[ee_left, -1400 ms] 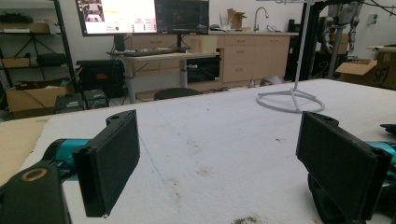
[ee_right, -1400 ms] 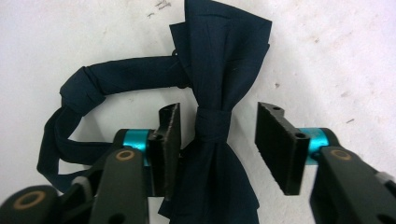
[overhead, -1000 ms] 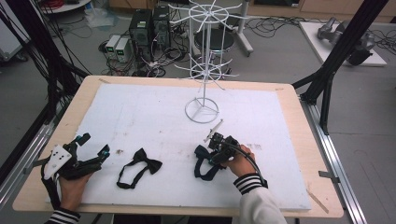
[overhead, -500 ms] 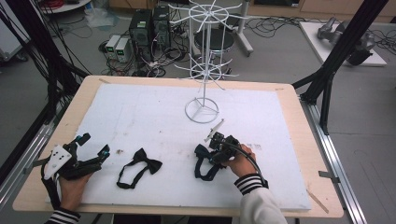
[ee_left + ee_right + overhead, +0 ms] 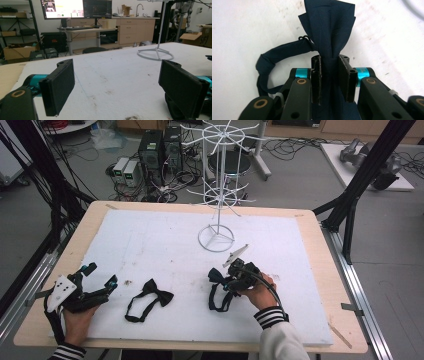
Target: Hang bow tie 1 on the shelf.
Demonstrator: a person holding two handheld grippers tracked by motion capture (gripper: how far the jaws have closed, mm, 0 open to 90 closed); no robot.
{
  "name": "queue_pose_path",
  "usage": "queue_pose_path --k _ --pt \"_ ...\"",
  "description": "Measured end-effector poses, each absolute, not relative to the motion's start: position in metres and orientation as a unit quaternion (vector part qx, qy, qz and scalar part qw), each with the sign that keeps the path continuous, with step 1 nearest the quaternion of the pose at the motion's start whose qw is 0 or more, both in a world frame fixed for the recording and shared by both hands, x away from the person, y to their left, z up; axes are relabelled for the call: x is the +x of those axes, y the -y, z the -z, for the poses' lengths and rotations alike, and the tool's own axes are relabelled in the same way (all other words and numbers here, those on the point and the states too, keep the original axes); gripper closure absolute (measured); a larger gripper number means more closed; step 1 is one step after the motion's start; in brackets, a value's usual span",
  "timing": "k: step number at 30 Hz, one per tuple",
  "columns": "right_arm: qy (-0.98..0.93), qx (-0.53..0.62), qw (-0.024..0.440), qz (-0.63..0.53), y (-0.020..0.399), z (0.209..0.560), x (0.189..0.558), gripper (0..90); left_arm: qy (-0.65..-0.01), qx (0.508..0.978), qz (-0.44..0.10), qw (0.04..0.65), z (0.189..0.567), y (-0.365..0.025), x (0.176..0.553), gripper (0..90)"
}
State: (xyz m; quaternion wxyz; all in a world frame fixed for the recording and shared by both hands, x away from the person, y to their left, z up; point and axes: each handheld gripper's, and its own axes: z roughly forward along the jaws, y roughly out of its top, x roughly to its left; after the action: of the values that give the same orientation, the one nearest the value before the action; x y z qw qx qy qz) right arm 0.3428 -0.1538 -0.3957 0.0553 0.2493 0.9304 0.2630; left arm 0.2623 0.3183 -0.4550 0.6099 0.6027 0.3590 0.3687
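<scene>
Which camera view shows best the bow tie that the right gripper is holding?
The right gripper view: the navy bow tie sits large there, pinched at its middle by the right gripper. The high view shows it small, partly behind the gripper.

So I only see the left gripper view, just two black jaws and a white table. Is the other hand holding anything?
Observer: Yes. The right gripper is shut on a dark bow tie, pinching it at its knot.
Operator: Ok, is there another bow tie?
Observer: One more. A black bow tie lies flat on the table, between the two hands.
Operator: And that white ring I see far away, what is it?
Observer: It is the foot of a white wire rack with spokes sticking out all around its pole.
Operator: Is my gripper holding something too?
Observer: No. The left gripper is open, with nothing between its jaws.
</scene>
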Motion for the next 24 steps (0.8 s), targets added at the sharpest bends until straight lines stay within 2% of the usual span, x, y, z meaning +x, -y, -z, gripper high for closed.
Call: queue_pose_path --k 15,24 --pt "-0.890 0.277 0.081 -0.352 0.165 0.377 0.339 74.6 -0.359 0.602 -0.369 0.610 0.455 -0.318 0.262 14.0" --pt "-0.862 0.292 0.126 -0.396 0.175 0.364 0.336 74.6 -0.358 0.603 -0.369 0.610 0.455 -0.318 0.262 14.0"
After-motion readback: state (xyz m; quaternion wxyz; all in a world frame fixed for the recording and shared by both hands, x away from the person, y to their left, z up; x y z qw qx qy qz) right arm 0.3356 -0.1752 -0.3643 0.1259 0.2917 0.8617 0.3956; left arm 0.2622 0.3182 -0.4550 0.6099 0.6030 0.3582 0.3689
